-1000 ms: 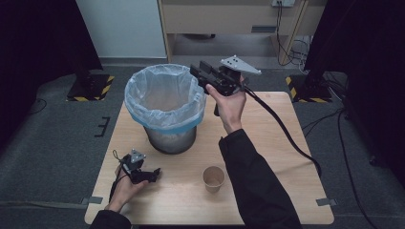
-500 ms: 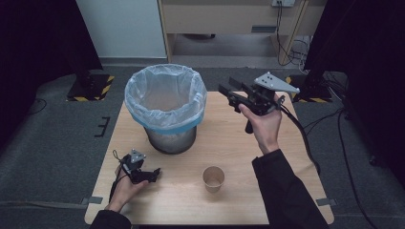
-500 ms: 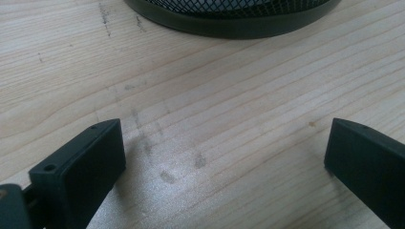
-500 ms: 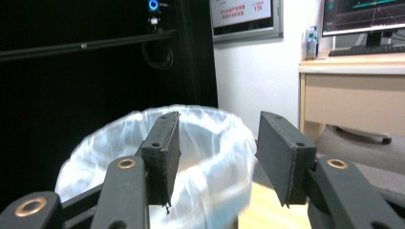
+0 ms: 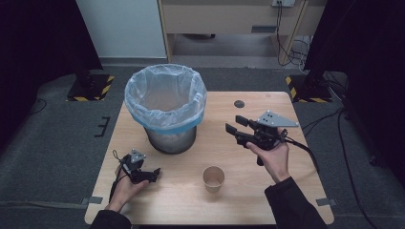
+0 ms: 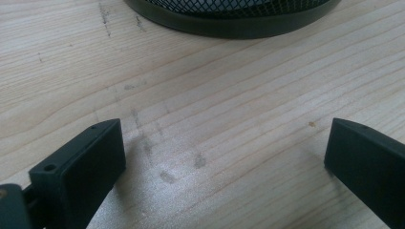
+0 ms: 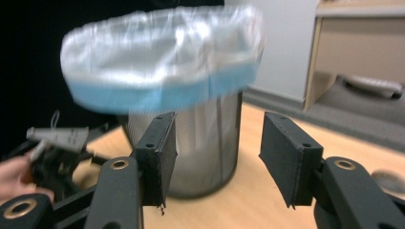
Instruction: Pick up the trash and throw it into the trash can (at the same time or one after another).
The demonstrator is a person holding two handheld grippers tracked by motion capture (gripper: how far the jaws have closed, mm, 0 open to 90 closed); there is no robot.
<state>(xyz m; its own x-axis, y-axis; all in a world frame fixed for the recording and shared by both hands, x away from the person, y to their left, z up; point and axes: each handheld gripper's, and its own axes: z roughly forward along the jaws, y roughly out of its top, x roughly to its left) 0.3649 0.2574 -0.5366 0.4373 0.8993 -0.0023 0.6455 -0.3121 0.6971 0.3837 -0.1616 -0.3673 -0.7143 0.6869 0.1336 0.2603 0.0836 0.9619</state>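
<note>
Both tools are empty. From the high view, the right tool is held above the desk, its jaws parted with nothing between them, pointing toward the lined waste bin just ahead of it. The paper cup stands upright on the desk, below and behind this tool, nearer the person, and apart from both tools. The left tool rests low on the desk with the bin ahead of it and the cup off to its right.

Seen from the left gripper view, the left tool has its jaws spread wide over bare wood, gripping nothing; the bin's dark base rim lies just ahead.

Seen from the right gripper view, the right tool is about half open and holds nothing, and the bin, with its clear bag and blue band, stands directly beyond the jaws.

Judging by this, the work looks to be clearing the desk into the bin. The cup is not yet picked up, so grasping it, carrying it over the rim and releasing it all appear to remain.
</note>
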